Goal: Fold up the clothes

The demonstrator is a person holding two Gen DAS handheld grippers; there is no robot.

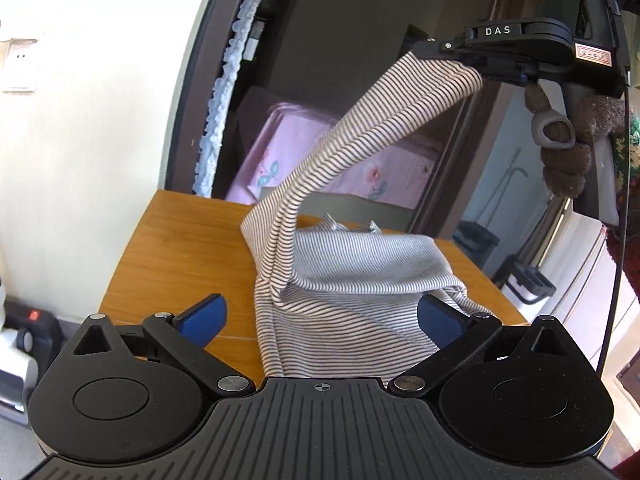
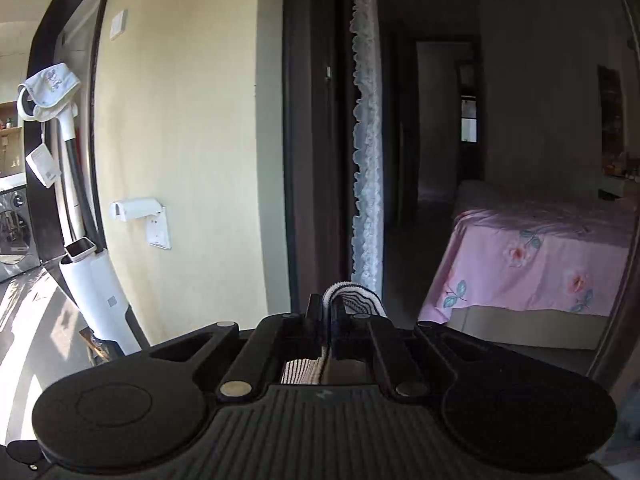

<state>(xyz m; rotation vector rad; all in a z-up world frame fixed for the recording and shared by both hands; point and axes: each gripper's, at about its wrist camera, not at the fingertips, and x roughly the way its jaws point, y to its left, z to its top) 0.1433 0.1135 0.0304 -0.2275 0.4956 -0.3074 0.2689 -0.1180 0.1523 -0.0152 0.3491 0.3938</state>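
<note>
A striped grey-and-white garment (image 1: 352, 276) lies bunched on the wooden table (image 1: 168, 248). My left gripper (image 1: 320, 320) is open, its blue pads (image 1: 204, 318) on either side of the garment's near edge, holding nothing. My right gripper (image 1: 464, 65) is high at the upper right, shut on one end of the garment, a sleeve-like strip stretched up from the pile. In the right wrist view the right gripper (image 2: 330, 312) is shut with a fold of striped cloth (image 2: 352, 298) pinched between its fingers.
The table's left and far edges drop off to the floor. A white wall (image 1: 80, 120) and a dark doorframe (image 1: 208, 80) stand behind. A bed with a pink sheet (image 2: 532, 264) is in the room beyond. An upright vacuum (image 2: 92, 280) leans on the wall.
</note>
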